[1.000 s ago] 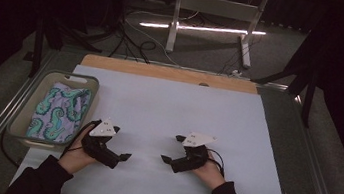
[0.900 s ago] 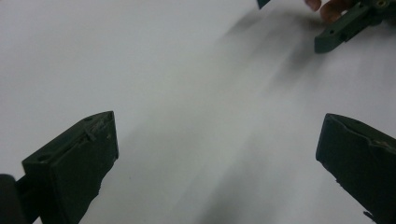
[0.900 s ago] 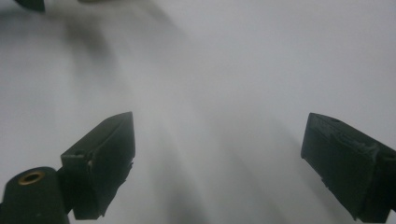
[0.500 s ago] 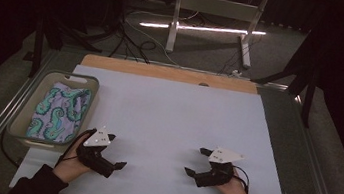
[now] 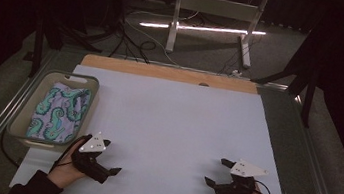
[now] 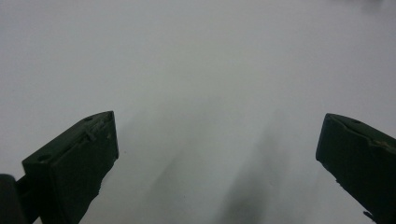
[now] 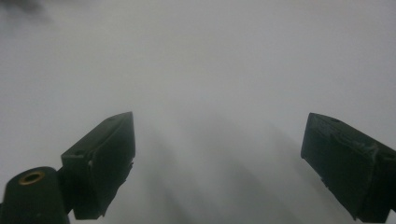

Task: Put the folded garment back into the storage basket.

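Right gripper (image 5: 218,172) drawn wider right, both grippers gaping, empty, basket (image 5: 22,118) beside left gripper (image 5: 110,159)

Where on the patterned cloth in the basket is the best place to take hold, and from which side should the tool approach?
Probably from above, since the basket walls block the sides. The patterned cloth lies bunched, and the raised fold at its far end, near the handle cut-out, seems the easiest part to pinch. The left tool, with jaws apart over the table, is the nearer one.

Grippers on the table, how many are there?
2. The left gripper is beside the basket; the right gripper is near the table's right front corner.
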{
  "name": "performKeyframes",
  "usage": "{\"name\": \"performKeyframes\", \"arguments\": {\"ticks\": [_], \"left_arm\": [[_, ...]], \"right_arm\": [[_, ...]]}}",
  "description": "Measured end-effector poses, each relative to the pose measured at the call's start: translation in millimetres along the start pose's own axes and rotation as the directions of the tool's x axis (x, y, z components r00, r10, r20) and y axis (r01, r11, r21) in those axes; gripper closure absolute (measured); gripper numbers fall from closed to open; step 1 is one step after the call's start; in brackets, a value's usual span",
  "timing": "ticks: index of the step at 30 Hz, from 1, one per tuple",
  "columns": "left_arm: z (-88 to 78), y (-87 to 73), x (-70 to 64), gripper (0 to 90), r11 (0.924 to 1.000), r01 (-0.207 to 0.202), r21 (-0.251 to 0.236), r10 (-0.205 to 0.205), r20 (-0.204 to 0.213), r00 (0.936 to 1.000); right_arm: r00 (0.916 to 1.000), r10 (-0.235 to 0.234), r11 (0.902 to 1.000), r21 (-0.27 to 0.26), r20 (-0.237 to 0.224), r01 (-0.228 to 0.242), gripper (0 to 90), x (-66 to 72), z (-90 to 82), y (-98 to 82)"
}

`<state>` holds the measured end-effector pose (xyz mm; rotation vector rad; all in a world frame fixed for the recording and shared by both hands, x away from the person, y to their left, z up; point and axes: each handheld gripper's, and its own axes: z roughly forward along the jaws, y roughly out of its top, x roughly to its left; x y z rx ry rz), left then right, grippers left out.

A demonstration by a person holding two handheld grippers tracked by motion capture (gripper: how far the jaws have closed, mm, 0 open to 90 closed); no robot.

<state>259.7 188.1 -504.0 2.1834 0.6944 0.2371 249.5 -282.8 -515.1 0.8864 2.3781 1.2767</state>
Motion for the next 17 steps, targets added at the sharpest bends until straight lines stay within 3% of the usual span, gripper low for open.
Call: {"name": "performKeyframes", "arguments": {"ticks": [8, 11, 17], "left_arm": [[-0.7, -1.7, -0.1, 0.0, 0.9999, 0.003, -0.01, -0.003, -0.011, 0.9999], [-0.9, -2.0, -1.1, 0.0, 0.9999, 0.0, -0.013, 0.0, -0.015, 0.9999], [-0.5, -1.7, -2.1, 0.0, 0.9998, -0.008, -0.016, 0.008, -0.017, 0.9998]], "right_arm": [[0.9984, 0.019, 0.9998, 0.006, 0.053, -0.019, 9.8, -6.5, -11.3, -8.8], [0.9974, -0.01, 0.9997, 0.022, 0.071, 0.009, 9.8, -5.7, -7.2, -8.3], [0.9976, -0.033, 0.9988, 0.039, 0.06, 0.031, 9.8, -2.5, -3.3, -6.3]]}}
